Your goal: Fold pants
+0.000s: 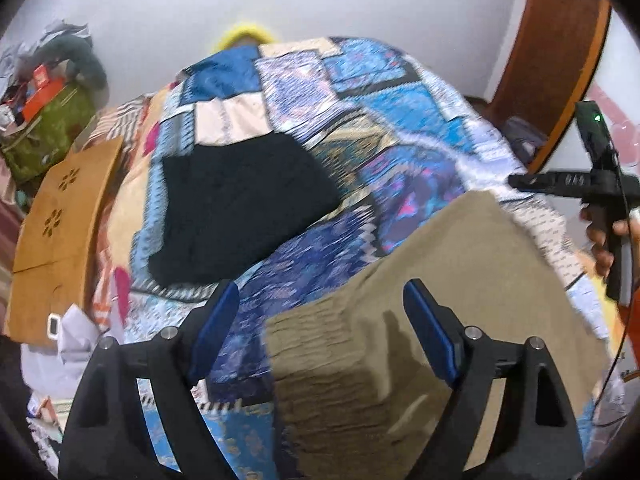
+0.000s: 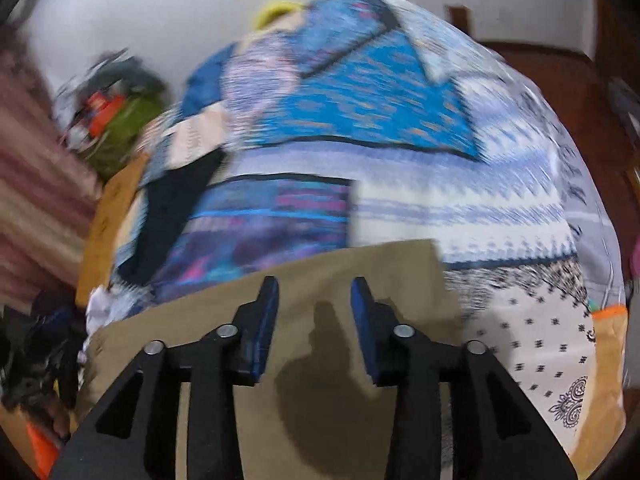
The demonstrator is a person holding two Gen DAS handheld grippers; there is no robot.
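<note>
Khaki pants (image 1: 420,320) lie folded on a patchwork bedspread (image 1: 360,120), filling the lower right of the left wrist view, with a gathered waistband edge at the lower centre. The left gripper (image 1: 320,308) hangs above them with its jaws spread wide and nothing between the blue pads (image 1: 216,324); one finger stands over the bedspread and the other over the khaki cloth, casting a shadow on it. In the right wrist view the pants (image 2: 340,360) fill the lower centre of the frame, their straight top edge crossing just beyond the fingertips. The right gripper (image 2: 314,300) is released above the cloth, its jaws partly apart and gripping nothing, its shadow dark on the fabric below. The same gripper (image 1: 568,180) shows at the right edge of the left wrist view, held by a hand (image 1: 604,240) beside the bed. A black garment (image 1: 240,212) lies flat at centre left, well apart from the pants. A wooden board (image 1: 60,248) leans at the left edge, with a green bag (image 1: 48,128) and clutter behind it in the upper left. A white wall (image 1: 320,0) spans the top, and a brown wooden door (image 1: 560,60) stands at the upper right. Both views are blurred.
</note>
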